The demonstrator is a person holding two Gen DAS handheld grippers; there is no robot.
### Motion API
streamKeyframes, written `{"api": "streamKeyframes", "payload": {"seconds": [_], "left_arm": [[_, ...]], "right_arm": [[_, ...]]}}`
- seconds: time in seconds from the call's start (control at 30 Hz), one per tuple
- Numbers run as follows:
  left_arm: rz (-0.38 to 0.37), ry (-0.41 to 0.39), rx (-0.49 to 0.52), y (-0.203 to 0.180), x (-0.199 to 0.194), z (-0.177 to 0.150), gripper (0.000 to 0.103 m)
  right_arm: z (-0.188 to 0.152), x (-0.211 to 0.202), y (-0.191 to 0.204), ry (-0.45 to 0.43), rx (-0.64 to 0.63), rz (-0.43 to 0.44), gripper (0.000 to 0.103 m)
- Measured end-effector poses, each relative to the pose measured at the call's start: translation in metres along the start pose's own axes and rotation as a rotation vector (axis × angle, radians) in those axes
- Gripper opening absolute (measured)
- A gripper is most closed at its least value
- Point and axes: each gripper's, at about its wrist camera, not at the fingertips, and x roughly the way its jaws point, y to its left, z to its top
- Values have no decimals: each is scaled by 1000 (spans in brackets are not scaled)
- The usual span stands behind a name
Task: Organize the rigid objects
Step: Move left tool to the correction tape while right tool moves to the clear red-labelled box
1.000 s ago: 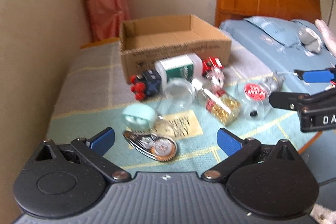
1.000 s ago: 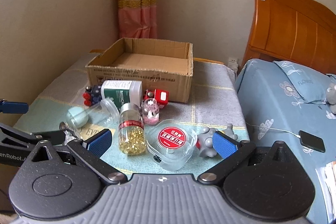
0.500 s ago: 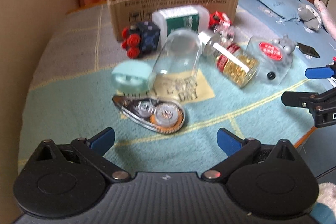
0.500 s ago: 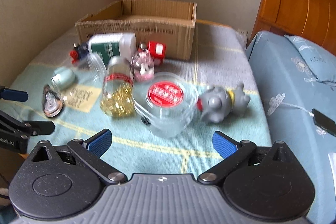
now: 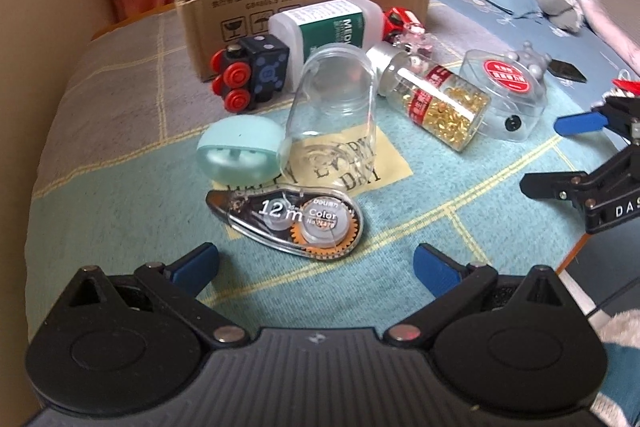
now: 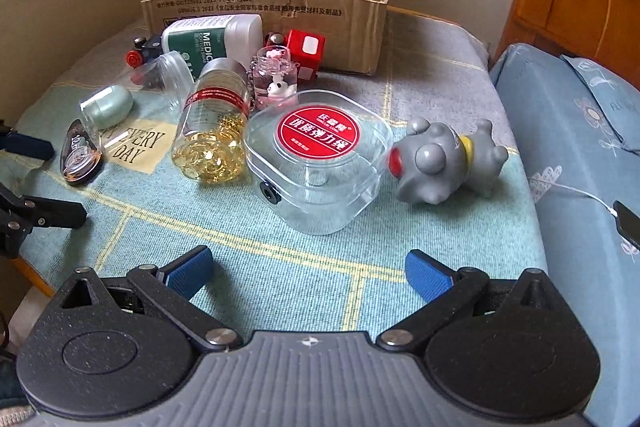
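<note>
Both hand-held grippers low over cloth, left hand-held gripper (image 5: pixel 314 267) spread, right hand-held gripper (image 6: pixel 308 273) spread

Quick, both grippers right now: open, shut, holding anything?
Left gripper: open, holding nothing, just short of the correction tape dispenser.
Right gripper: open, holding nothing, just short of the clear plastic case.

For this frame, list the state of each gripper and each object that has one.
left gripper: open, empty
right gripper: open, empty
cardboard box: open-topped, upright
capsule bottle: lying down, capped
clear jar: lying down, empty
white bottle: on its side
clear square case: closed
correction tape: lying flat
</note>
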Motion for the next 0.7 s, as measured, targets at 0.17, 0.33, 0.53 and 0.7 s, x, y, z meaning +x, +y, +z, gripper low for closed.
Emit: {"api": "streamKeyframes", "payload": {"seconds": [0.17,0.33,0.53,0.7], "left_arm": [[-26,-11,31,5,4,4,103],[-48,-16,63,12,7,6,103],[-69,-21,89,22,10,11,103],[-70,-43,94,27,14,14,103]], "right_arm": [[-4,0,-1,-37,-20,17,103],[-4,0,-2,-52,-33,30,103],[-2,3,-3,-62,-41,40,103],[1,7,-5,-69,-46,48,103]]}}
